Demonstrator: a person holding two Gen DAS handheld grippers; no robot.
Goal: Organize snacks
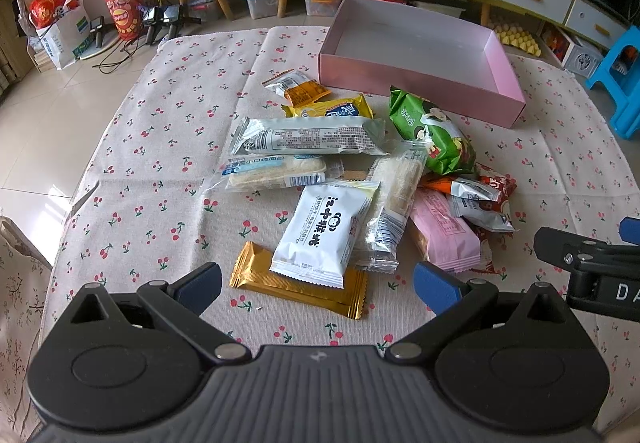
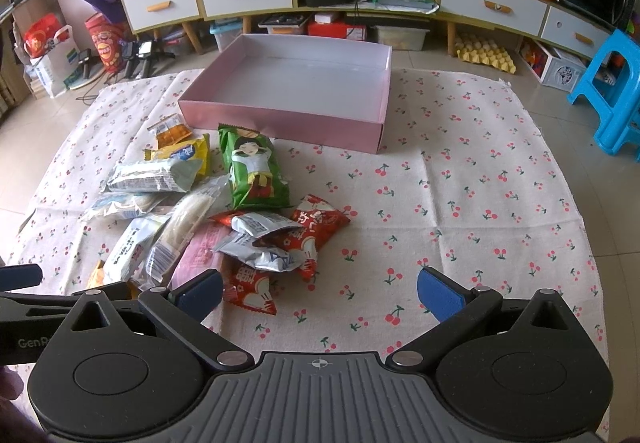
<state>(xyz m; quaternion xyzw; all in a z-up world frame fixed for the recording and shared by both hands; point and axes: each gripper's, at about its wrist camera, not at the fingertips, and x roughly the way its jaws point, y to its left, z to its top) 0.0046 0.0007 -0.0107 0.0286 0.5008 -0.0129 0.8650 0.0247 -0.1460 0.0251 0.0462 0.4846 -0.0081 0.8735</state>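
Left wrist view: left tongs (image 1: 316,285) spread wide, pinching nothing, poised low at the near edge of the snack pile (image 1: 360,179) on the cherry-print cloth (image 1: 160,147). Straight ahead between the fingers, a white packet (image 1: 320,235) lying across a gold packet (image 1: 296,281), so probably the easiest first pick, being topmost and nearest. Beyond, a long silver-grey packet (image 1: 308,137), a green bag (image 1: 432,131) and a pink packet (image 1: 444,235), heaped loosely and overlapping. Pink box (image 1: 408,83) at the far side, open-topped and holding nothing, evidently set there to receive the snacks. Right tongs just showing at the right edge.

Right wrist view: right tongs (image 2: 318,293) likewise spread and empty, hovering over bare cloth beside the pile's right flank. Red packets (image 2: 312,235) nearest the left finger, partly under crumpled silver packets (image 2: 260,243). Green bag (image 2: 256,171) lying just before the pink box (image 2: 280,119), not touching it as far as can be told. Pile kept left, box ahead: a short carry for either side. Nothing sorted yet; task seemingly at its very start.
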